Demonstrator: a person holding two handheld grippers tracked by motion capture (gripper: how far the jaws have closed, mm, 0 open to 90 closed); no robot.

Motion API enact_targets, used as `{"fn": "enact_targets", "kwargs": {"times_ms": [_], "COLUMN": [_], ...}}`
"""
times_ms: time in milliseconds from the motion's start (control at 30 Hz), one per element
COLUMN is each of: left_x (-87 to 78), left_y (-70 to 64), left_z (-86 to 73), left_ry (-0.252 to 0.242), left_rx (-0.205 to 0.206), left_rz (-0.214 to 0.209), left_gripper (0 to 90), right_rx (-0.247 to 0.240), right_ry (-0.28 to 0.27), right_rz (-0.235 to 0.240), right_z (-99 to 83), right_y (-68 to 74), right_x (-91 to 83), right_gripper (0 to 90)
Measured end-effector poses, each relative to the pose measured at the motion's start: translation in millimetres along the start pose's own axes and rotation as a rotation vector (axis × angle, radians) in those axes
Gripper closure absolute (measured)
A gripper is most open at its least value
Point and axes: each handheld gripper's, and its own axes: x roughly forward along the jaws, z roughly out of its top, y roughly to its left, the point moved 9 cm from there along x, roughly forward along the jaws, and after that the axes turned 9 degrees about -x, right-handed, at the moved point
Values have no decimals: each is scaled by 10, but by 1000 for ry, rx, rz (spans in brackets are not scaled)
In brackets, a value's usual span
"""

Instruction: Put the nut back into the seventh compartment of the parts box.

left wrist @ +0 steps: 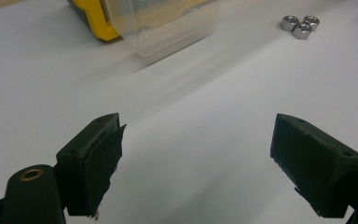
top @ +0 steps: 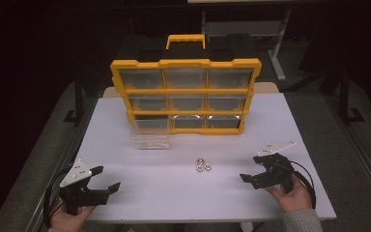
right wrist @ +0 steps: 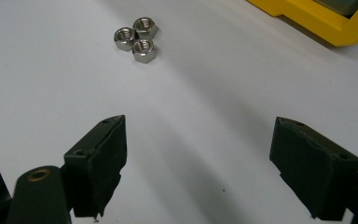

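Three steel hex nuts (top: 203, 165) lie bunched together on the white table (top: 174, 193), also seen as nuts (left wrist: 300, 25) and nuts (right wrist: 136, 38). A yellow organiser (top: 186, 94) with clear drawers stands upright at the back. Its bottom-left clear drawer (top: 149, 134) is pulled out onto the table; the drawer (left wrist: 163, 23) looks empty. My left gripper (top: 107, 179) is open near the front left, nothing between its jaws. My right gripper (top: 251, 167) is open at the front right, a short way right of the nuts.
The organiser's yellow carry handle (top: 186, 40) sticks up at the top. Dark floor and a metal frame leg (top: 276, 58) lie beyond the table. The person's hands hold both grippers near the table's front edge.
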Motion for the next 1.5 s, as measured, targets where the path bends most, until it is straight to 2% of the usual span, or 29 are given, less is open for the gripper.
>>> {"fn": "enact_targets", "kwargs": {"times_ms": [333, 567, 1133, 1233, 1267, 1500], "left_x": [-6, -7, -14, -5, -3, -4], "left_y": [3, -9, -2, -13, -6, -6], "left_z": [1, 11, 10, 9, 10, 10], "left_ry": [8, 6, 13, 8, 9, 9], "left_rx": [12, 16, 25, 11, 22, 24], "left_rz": [4, 1, 4, 3, 6, 8], "left_gripper": [162, 162, 162, 162, 162, 162], "right_rx": [-8, -42, -75, -83, -88, -109], "right_ry": [4, 15, 36, 40, 42, 64], "right_rz": [14, 29, 68, 86, 88, 117], "right_z": [83, 191, 384, 459, 480, 605], "right_y": [40, 91, 128, 157, 164, 204], "right_x": [17, 79, 187, 232, 246, 387], "right_gripper": [190, 201, 231, 248, 257, 335]}}
